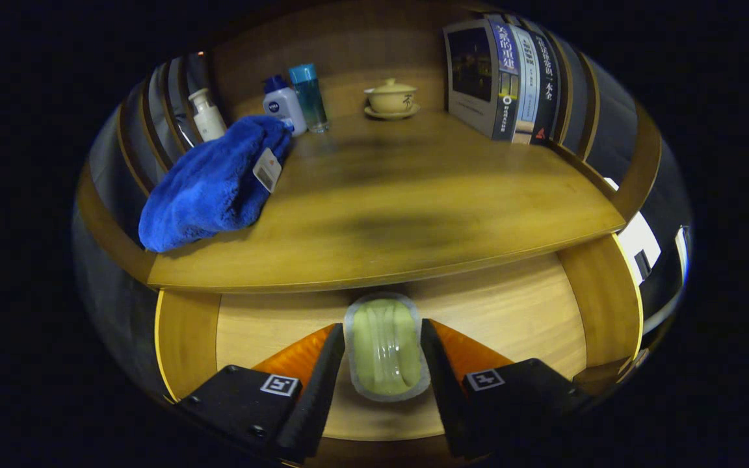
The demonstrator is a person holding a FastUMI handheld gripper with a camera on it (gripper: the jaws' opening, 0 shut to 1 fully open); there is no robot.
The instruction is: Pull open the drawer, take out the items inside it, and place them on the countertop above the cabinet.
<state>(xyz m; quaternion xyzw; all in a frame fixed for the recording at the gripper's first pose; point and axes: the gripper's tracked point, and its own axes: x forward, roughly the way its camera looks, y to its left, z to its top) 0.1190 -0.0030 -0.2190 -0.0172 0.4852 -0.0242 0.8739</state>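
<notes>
now the claw (384,364) is sitting at the bottom middle of the frame, its 2 black fingers (313,383) narrowed around a pale green packet (385,348) with a clear grey rim. both fingers are pressing against the packet's sides, so the claw is holding it. the packet is standing lengthwise between the fingers, over the light wooden bottom of the open drawer (517,312), just below the front edge of the tabletop (381,214).

above that edge, the wooden tabletop is filling the middle of the frame. a blue fluffy towel (212,185) with a small tag is lying at its left side. behind the towel, in the upper left of the frame, 3 bottles are standing near each other: a cream bottle (207,116), a white bottle with a blue cap (283,105) and a clear teal bottle (309,97). a lidded yellow cup on a saucer (391,99) is resting at the upper middle. several upright books (504,81) are standing at the upper right.
</notes>
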